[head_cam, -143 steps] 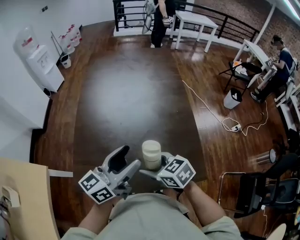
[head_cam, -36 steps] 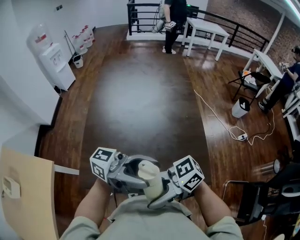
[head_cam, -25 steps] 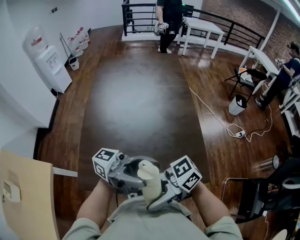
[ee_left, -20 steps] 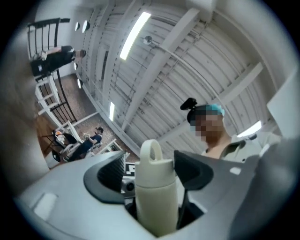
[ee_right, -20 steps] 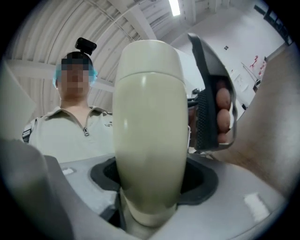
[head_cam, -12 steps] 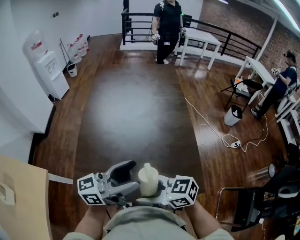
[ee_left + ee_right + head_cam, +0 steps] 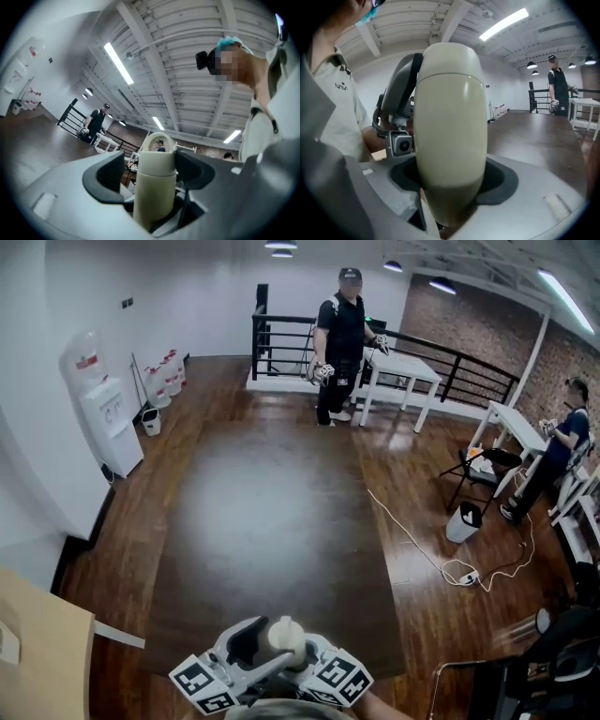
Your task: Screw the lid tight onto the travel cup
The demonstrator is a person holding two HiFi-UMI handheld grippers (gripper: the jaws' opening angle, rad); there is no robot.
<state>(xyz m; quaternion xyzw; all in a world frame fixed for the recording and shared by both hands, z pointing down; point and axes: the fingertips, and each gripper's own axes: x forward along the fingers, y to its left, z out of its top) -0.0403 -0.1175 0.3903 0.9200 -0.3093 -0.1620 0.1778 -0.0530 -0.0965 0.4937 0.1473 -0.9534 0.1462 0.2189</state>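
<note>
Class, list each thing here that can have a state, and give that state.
Cup: held up, closed.
Lid: on the cup; tightness not visible.
Right gripper: shut on the cup.
Left gripper: jaws just opened wider, cup between them, not clamped.

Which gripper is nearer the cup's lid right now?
Left. The left gripper has just been opening, its fingers flanking the lid; the right gripper clamps the cup body below it.

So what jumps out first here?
A cream cup, low in the head view: the right gripper clamps it, while the jaws of the left gripper, just opening, stand loose round its lid. Beyond, a person in black stands by a railing across the dark wooden floor.
</note>
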